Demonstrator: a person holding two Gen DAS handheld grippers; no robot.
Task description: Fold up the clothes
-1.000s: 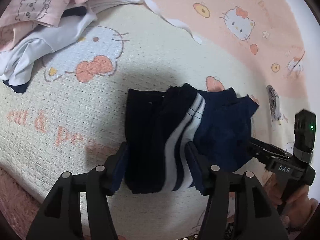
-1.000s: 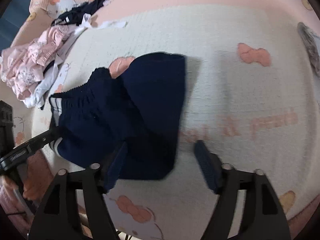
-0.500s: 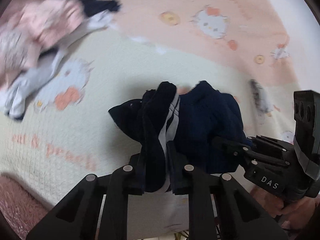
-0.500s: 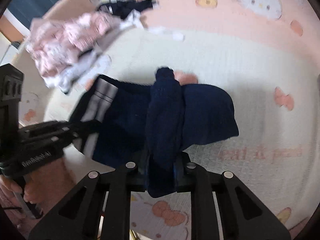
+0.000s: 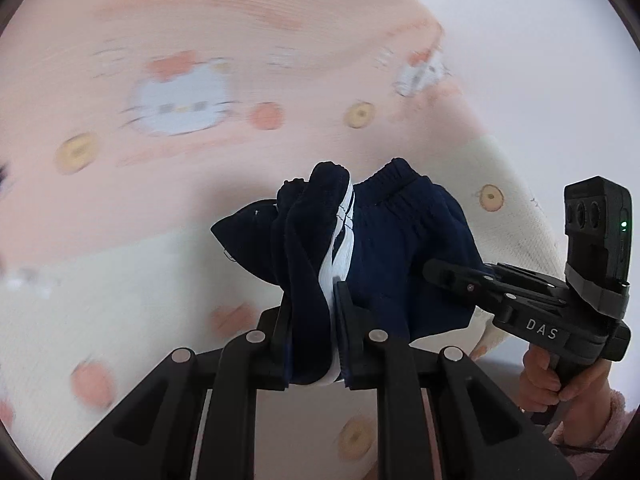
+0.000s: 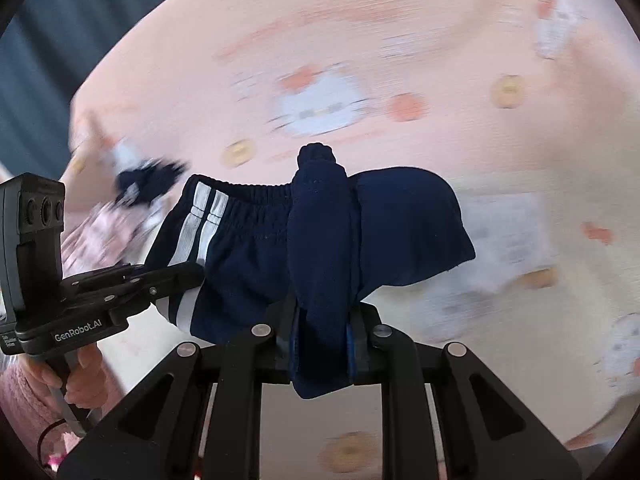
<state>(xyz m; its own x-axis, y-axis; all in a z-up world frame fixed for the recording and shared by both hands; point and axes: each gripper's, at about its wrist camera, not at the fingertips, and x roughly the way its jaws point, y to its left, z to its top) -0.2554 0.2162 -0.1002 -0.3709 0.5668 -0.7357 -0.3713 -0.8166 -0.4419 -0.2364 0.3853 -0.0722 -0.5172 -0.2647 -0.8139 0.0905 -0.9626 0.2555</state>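
Both the left claw (image 5: 310, 328) and right claw (image 6: 322, 340) have clamped the folded navy white-striped knit shorts (image 5: 400, 248) and lifted them off the pink cartoon-print bedspread (image 5: 200, 40), probably for stacking.

Your right claw (image 6: 322, 344) pinches the navy shorts (image 6: 400, 228); the left claw (image 6: 168, 276) grips them at nine o'clock.

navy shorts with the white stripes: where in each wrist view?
Left wrist: navy shorts centre, striped end pinched between the left gripper fingers, right gripper entering from the right.
Right wrist: shorts centre-left, plain bunch pinched in the right gripper, stripes toward the left gripper.
Shared landmark: cartoon-cat blanket.
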